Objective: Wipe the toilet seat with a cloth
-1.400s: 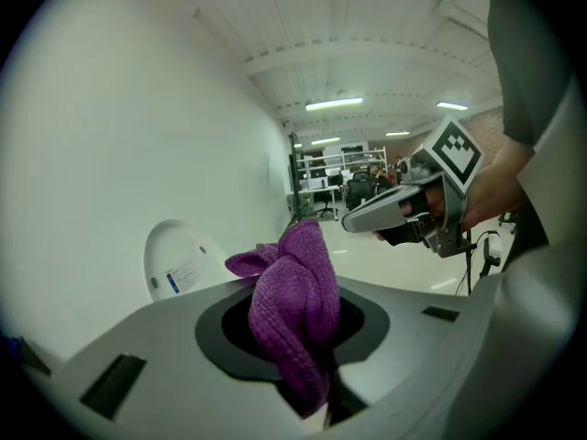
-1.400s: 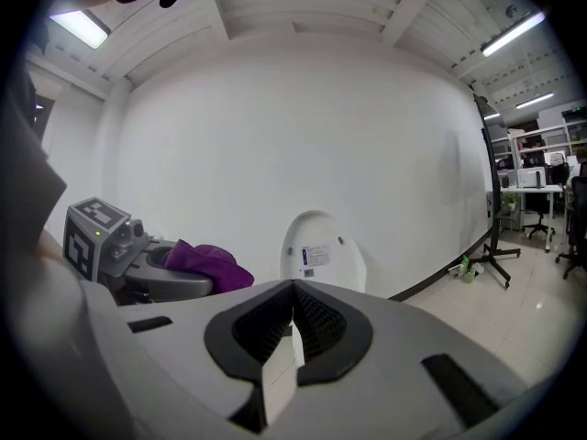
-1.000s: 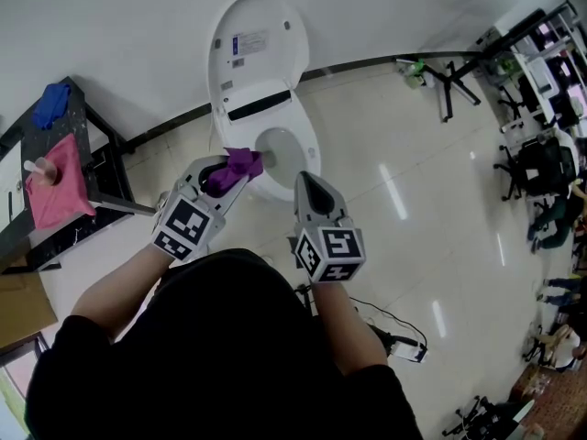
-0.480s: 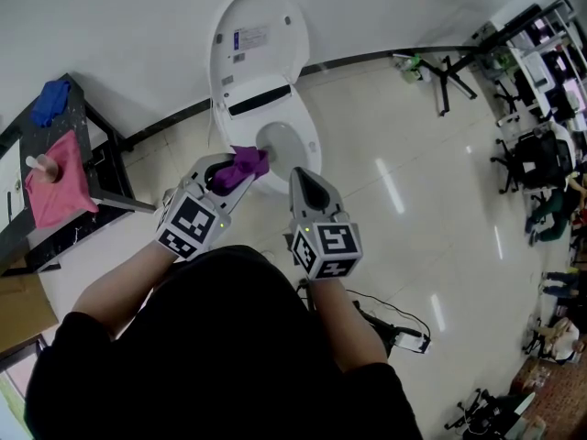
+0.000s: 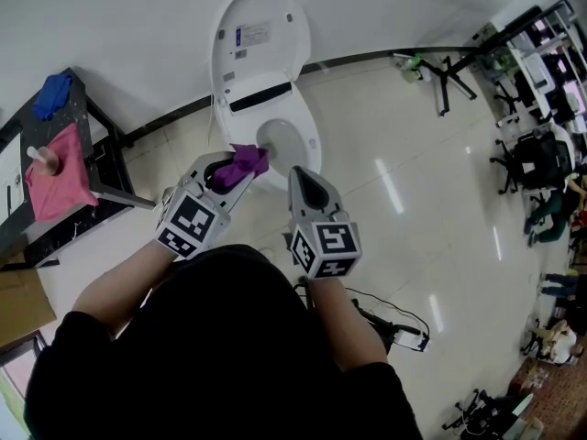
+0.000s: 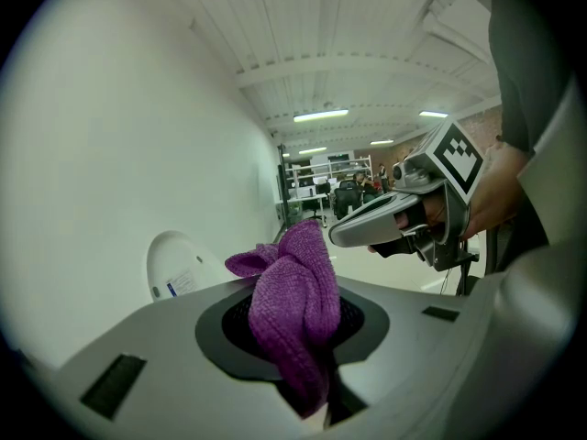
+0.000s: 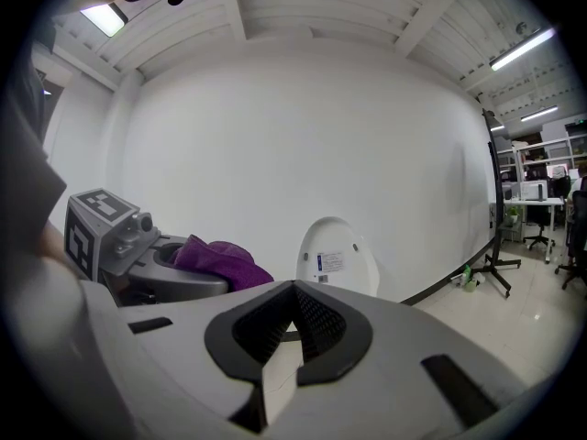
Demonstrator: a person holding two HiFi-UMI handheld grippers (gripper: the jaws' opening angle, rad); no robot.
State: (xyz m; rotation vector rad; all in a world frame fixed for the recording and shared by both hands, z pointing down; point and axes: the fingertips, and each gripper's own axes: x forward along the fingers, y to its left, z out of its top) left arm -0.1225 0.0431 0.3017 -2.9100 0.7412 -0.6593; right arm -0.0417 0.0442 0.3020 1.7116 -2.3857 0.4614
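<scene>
purple cloth (image 6: 293, 310) clamped in left gripper (image 5: 231, 172), right gripper (image 7: 275, 369) closed, empty; toilet seat (image 5: 313, 150) only overhead

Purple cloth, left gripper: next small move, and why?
Probably lower the left gripper so the purple knitted cloth meets the white toilet seat at its near rim. Its jaws are shut on the cloth, which sits over the seat's front in the head view, with no contact visible; the white lid is raised. The right gripper is shut and empty.
</scene>
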